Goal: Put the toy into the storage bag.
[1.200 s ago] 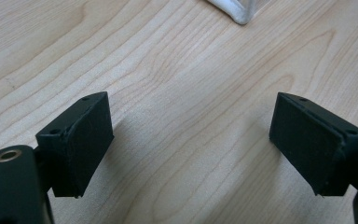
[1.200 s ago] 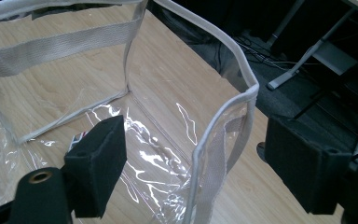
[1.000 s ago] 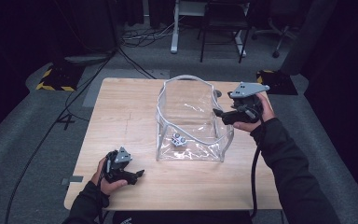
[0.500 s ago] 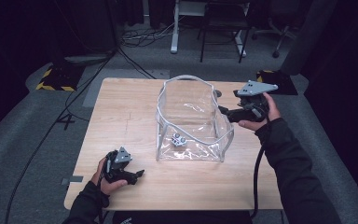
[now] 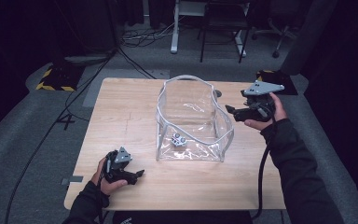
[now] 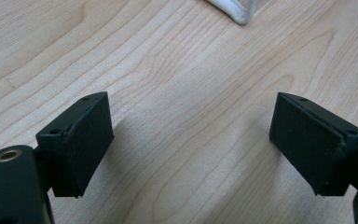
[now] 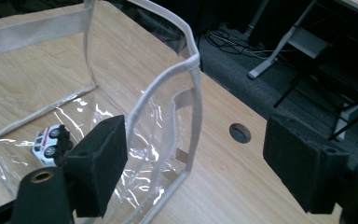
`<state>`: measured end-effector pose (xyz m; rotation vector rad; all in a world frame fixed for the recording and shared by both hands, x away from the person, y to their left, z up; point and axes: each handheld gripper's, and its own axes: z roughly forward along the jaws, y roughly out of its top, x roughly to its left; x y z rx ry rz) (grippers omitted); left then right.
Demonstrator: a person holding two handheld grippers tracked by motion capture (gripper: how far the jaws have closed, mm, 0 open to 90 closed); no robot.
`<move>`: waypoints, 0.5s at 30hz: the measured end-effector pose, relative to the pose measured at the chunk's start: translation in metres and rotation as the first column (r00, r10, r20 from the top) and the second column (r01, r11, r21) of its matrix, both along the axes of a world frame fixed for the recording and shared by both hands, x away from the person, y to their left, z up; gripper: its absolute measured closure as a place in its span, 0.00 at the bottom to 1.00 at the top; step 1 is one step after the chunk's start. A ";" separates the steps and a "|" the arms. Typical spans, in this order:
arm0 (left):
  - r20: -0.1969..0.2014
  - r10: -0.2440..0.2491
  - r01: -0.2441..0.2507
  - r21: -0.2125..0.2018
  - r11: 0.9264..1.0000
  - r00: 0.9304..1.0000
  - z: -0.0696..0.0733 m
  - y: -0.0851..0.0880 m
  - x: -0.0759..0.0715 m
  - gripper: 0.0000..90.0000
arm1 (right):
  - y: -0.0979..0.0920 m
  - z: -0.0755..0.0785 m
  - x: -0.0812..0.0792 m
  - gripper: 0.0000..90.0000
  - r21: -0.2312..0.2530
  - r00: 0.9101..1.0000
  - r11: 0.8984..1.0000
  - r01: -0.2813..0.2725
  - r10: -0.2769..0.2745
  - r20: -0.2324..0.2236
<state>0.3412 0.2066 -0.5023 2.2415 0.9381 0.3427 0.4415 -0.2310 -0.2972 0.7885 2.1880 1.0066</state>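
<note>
A clear plastic bag [image 5: 186, 100] with white trim stands open at the middle of the wooden table [image 5: 121, 107]. A small white toy car [image 5: 179, 140] lies on the bag's floor, also visible through the plastic as the toy car [image 7: 51, 140]. My right gripper [image 5: 228, 111] hovers just off the bag's right side, pointing at it. Its jaws are open, and the bag's trimmed corner [image 7: 189, 60] rises a little beyond my right gripper [image 7: 196, 121]. My left gripper [image 5: 137, 173] rests near the front left edge. In its own view my left gripper [image 6: 191, 98] is open over bare wood.
A round hole [image 7: 239, 132] is cut in the tabletop behind the bag. The bag's near corner [image 6: 235, 11] lies ahead of the left jaws. A cable [image 5: 263, 172] hangs from the right gripper. Chair and desk legs stand on the floor beyond.
My right gripper has drawn back to the right, away from the bag's side. The left hand, the bag and the car have stayed put.
</note>
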 end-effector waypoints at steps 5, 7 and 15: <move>0.000 0.000 0.000 0.000 1.000 1.000 0.000 0.000 0.000 0.15 | -0.006 -0.003 0.001 0.25 0.009 1.000 1.000 0.015 -0.014 -0.012; 0.000 0.000 0.000 0.000 1.000 1.000 0.000 0.000 0.000 0.15 | -0.008 -0.004 0.002 0.25 0.000 1.000 1.000 0.016 -0.016 -0.008; 0.001 0.000 0.000 0.000 1.000 1.000 0.000 0.000 0.000 0.15 | -0.012 -0.009 0.002 0.25 0.000 0.999 0.999 0.033 -0.033 -0.015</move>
